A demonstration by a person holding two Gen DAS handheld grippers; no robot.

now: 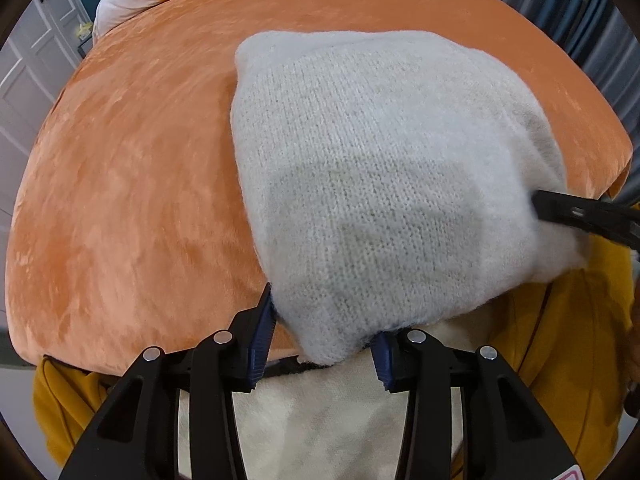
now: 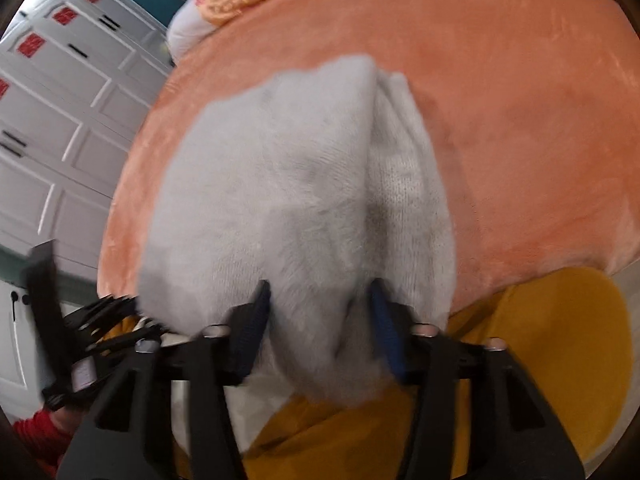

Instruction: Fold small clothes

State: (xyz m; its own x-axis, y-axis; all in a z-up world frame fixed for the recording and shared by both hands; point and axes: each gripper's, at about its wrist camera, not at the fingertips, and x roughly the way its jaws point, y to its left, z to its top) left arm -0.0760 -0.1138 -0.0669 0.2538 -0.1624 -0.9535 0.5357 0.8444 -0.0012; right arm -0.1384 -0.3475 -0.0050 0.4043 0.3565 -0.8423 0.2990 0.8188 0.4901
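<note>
White knit garment (image 1: 384, 184) lies on the orange bed (image 1: 132, 184), near edge overhanging. Left hand-held gripper (image 1: 324, 332) and right hand-held gripper (image 2: 320, 316) each clench a near corner, likely for lifting it into a fold.

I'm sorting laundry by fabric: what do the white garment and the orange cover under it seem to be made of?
White garment: probably a wool-like or acrylic knit; rows of stitches show, with a fuzzy, matte nap. Orange cover: likely a plush velvet or fleece; its short pile has a soft sheen and brushed lighter and darker patches. The exact fibre of either cannot be told.
</note>
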